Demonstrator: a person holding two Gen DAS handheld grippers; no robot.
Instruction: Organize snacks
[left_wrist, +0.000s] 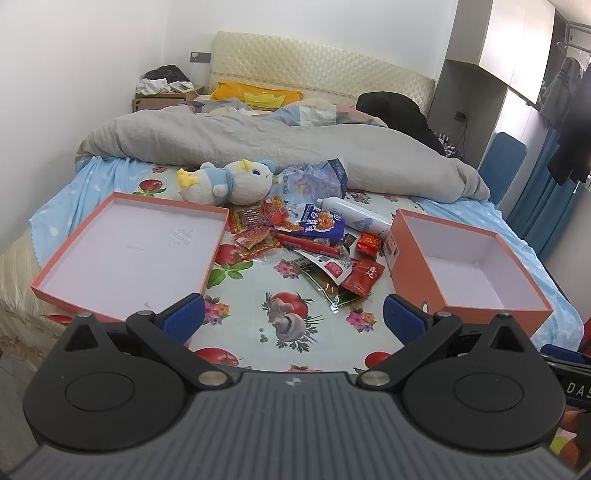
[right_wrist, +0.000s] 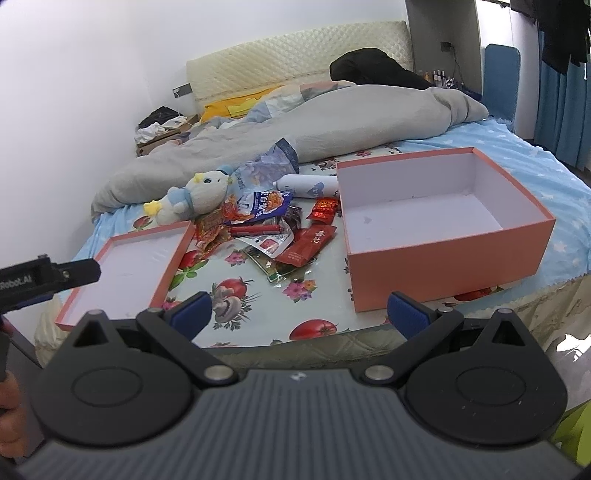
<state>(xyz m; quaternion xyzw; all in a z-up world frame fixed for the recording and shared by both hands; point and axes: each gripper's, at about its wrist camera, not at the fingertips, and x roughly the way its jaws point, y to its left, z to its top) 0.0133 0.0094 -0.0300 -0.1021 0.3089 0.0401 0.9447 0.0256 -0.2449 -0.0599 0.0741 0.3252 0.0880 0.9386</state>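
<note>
A pile of snack packets (left_wrist: 303, 240) lies on the bed between an empty shallow orange lid (left_wrist: 125, 254) on the left and an empty deep orange box (left_wrist: 476, 266) on the right. The pile holds a blue packet (left_wrist: 321, 221), red packets (left_wrist: 364, 277) and a long red stick (left_wrist: 306, 244). My left gripper (left_wrist: 293, 314) is open and empty, short of the pile. My right gripper (right_wrist: 299, 314) is open and empty at the bed's front edge, with the pile (right_wrist: 273, 229), lid (right_wrist: 129, 269) and box (right_wrist: 443, 229) ahead.
A plush toy (left_wrist: 229, 182), a white bottle (left_wrist: 354, 216) and a blue plastic bag (left_wrist: 314, 177) lie behind the pile. A grey duvet (left_wrist: 280, 140) covers the far half of the bed. The left gripper's body (right_wrist: 48, 277) shows at the right view's left edge.
</note>
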